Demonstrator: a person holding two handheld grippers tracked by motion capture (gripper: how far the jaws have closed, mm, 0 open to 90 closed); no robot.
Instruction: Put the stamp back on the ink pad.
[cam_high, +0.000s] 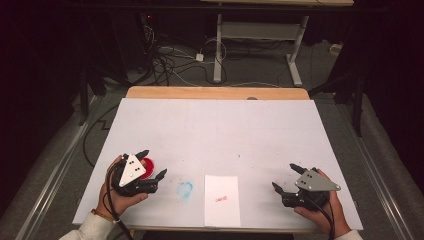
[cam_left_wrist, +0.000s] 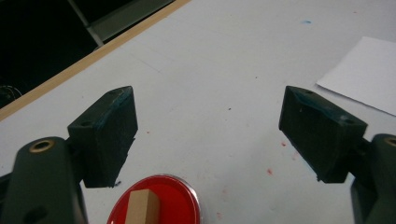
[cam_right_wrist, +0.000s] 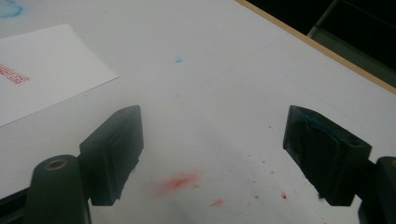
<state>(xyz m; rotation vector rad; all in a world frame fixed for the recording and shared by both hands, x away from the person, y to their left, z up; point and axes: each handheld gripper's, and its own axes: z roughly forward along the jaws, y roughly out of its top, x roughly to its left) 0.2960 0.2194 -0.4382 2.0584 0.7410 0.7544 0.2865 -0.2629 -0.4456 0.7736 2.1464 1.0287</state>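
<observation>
Two hand-held grippers: one in each of the person's hands, both low over the near part of the white-covered counter (cam_high: 215, 125)
Left hand-held gripper (cam_high: 154, 163): near the counter's left front; its black jaws spread wide with nothing between them; in the left gripper view (cam_left_wrist: 208, 135) the jaws stand far apart over bare white surface
Round red ink pad (cam_high: 148, 166): on the counter beneath the left hand-held gripper, partly covered by its grey plate; in the left gripper view (cam_left_wrist: 173, 198) it lies at the bottom edge, just behind the jaws, closer to the left one
Pale wooden block (cam_left_wrist: 142, 207): standing on the red pad; not touched by either jaw
Right hand-held gripper (cam_high: 286, 177): near the counter's right front; jaws wide apart and empty; in the right gripper view (cam_right_wrist: 212, 154) they frame red smears on the white surface
White sheet of paper (cam_high: 221, 198): flat at the front edge between the two hand-held grippers, well apart from both; bearing a small red stamp mark (cam_high: 221, 198)
Blue smudge (cam_high: 185, 189): on the counter, just left of the paper
</observation>
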